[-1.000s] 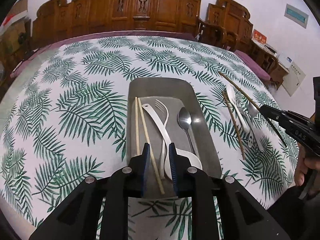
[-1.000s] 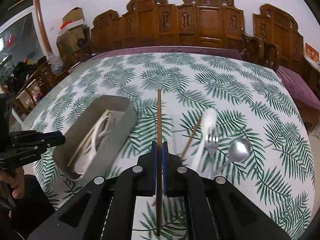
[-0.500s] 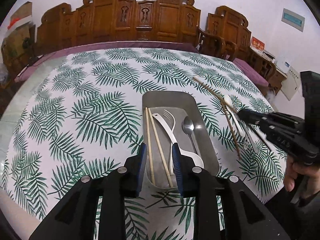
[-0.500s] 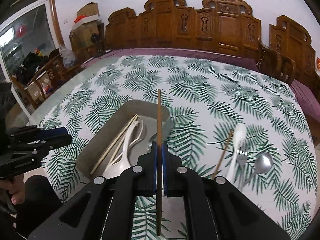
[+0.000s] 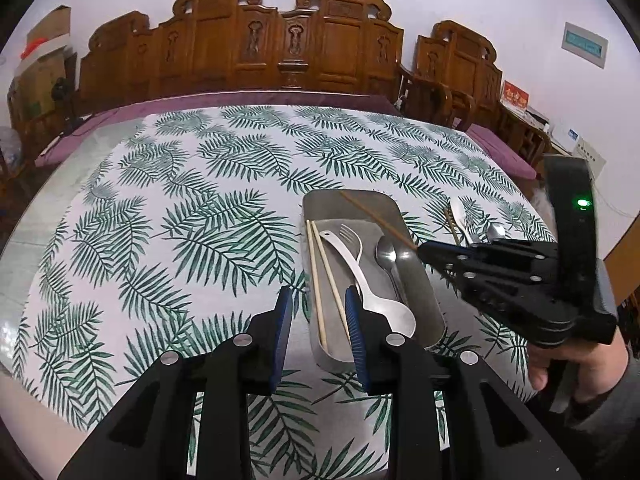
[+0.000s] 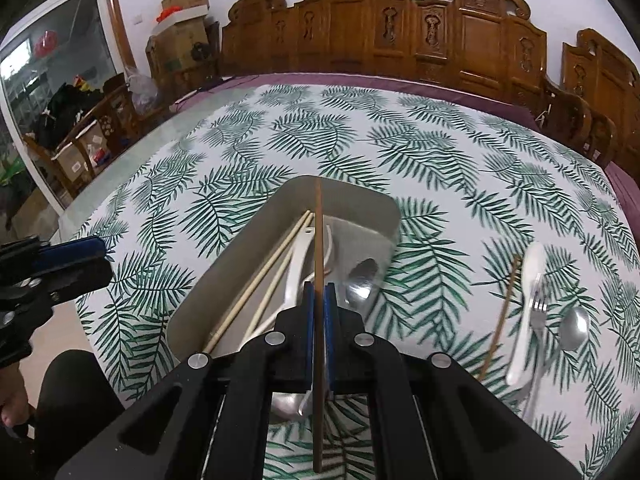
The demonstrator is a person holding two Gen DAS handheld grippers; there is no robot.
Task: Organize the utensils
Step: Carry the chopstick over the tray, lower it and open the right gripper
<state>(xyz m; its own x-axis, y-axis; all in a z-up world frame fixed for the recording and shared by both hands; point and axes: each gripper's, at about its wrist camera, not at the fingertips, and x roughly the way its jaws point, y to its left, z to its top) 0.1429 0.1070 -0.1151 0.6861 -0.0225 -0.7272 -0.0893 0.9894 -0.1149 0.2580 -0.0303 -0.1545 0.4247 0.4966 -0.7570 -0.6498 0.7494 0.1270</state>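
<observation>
Right gripper [image 6: 318, 300] clamped tight on a dark chopstick [image 6: 318, 240], held above the grey tray [image 6: 224, 264], tip reaching over the far rim. Left gripper [image 5: 316, 312] parted, nothing between its pads, hanging at the tray's near-left edge. Inside the tray: two pale chopsticks [image 5: 320, 272], white spoon [image 5: 372, 292], fork [image 5: 352, 236], metal spoon [image 5: 386, 254]. Outside, right of the tray: another dark chopstick [image 6: 500, 312], white spoon [image 6: 528, 304], fork [image 6: 538, 312], metal spoon [image 6: 574, 328]. Wide bare leaf-print tablecloth [image 5: 180, 200] to the left and beyond.

A home's dining room: carved wooden chairs [image 5: 288, 44] line the wall behind the bench [image 5: 160, 208] in its leaf-print cloth, and cardboard boxes [image 6: 180, 12] are stacked left of those chairs.
</observation>
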